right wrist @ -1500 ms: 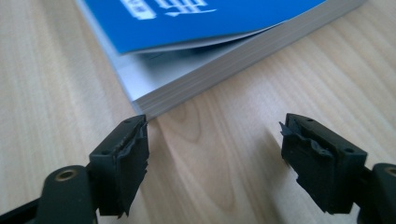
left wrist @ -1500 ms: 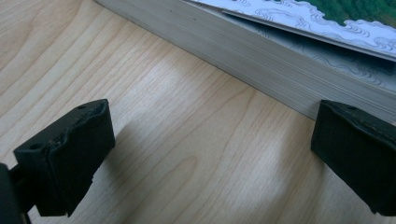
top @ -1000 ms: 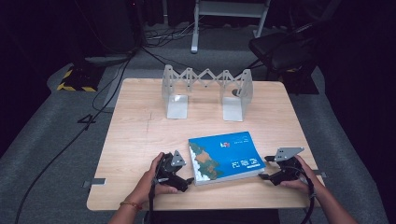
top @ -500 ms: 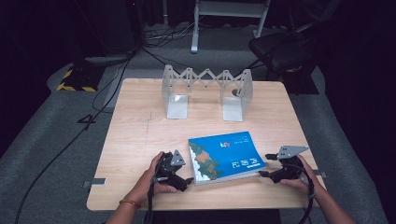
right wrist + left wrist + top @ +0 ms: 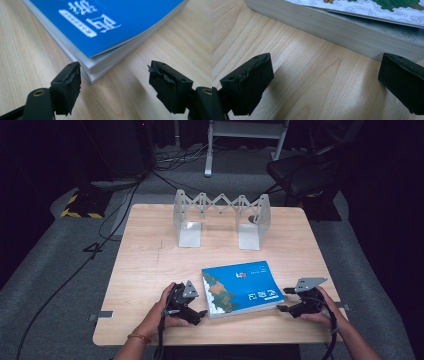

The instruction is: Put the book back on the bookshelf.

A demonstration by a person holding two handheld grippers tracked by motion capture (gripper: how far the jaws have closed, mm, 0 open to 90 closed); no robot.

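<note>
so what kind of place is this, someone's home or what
Probably a recording studio or lab, not a home: dark surroundings, cables trailing over grey carpet, a lone wooden table holding just a blue book and an expanding metal bookend rack.

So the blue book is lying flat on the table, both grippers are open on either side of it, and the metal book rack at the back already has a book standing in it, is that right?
Not quite: the metal book rack holds no book, as the high view shows. The rest holds: the blue book lies flat on the table, with the left gripper and right gripper open on either side.
</note>
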